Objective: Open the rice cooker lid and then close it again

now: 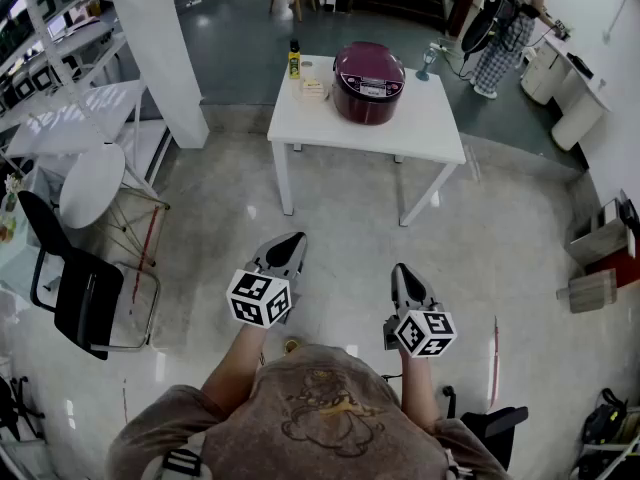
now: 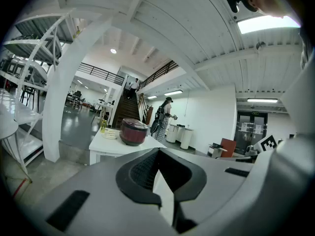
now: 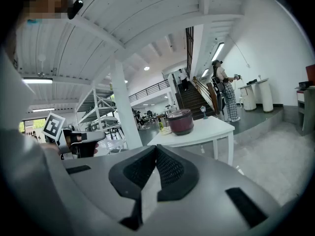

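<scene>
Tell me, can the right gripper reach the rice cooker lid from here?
Probably not yet. The right gripper is over the floor, while the rice cooker sits on the table well ahead. Nothing blocks the way; the person likely just needs to step closer.

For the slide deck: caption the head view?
Left gripper and right gripper, shut and empty, point toward the closed rice cooker on the white table.

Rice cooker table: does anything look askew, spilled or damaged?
Nothing stands out. The rice cooker sits upright with its lid closed on the white table, a yellow bottle standing beside it. No spill or damage shows.
</scene>
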`<state>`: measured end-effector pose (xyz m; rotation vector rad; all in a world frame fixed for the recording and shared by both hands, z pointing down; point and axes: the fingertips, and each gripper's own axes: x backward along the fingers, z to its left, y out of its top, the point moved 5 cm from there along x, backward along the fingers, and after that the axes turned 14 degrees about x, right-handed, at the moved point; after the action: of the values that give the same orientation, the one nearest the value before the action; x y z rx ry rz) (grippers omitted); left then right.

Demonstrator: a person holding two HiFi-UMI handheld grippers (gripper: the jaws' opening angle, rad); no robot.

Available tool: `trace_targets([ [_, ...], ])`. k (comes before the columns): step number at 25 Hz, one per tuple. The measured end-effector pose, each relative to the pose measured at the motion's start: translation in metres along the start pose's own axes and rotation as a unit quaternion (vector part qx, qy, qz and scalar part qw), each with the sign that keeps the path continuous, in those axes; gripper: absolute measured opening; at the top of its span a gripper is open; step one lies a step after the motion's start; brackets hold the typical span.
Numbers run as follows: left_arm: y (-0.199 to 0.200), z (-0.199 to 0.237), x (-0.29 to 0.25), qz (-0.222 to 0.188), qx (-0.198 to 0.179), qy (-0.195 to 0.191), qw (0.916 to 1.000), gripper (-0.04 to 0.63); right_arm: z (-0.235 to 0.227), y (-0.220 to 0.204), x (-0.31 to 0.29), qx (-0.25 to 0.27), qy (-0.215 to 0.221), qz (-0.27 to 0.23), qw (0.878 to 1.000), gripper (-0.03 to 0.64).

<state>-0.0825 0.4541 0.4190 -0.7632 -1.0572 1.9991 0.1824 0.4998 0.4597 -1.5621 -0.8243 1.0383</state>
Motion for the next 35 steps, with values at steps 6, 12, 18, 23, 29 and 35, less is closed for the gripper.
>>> trace_targets([
  [6,0.004,0.004,0.002,-0.005,0.001,0.004,1.0,0.02,0.003,0.002,-0.004,0.004,0.002,-0.002,1.0,-0.003],
  [12,0.006,0.009,0.004,-0.001,-0.004,-0.004,1.0,0.02,0.015,0.004,-0.008,0.002,-0.007,-0.011,1.0,-0.005],
  [18,0.005,0.027,0.006,0.003,0.001,-0.022,0.9997,0.02,0.037,-0.004,-0.018,0.015,-0.001,-0.014,1.0,-0.005],
  [23,0.015,0.04,0.005,0.0,-0.005,-0.028,0.9996,0.02,0.046,-0.001,-0.028,0.012,-0.007,-0.021,1.0,-0.003],
  [29,0.026,0.052,-0.007,-0.007,0.0,-0.033,0.9994,0.02,0.047,0.004,-0.048,0.013,-0.01,-0.027,1.0,-0.003],
  [35,0.033,0.067,-0.03,-0.009,0.004,-0.033,0.9994,0.02,0.037,0.004,-0.074,0.02,-0.015,-0.013,1.0,-0.003],
])
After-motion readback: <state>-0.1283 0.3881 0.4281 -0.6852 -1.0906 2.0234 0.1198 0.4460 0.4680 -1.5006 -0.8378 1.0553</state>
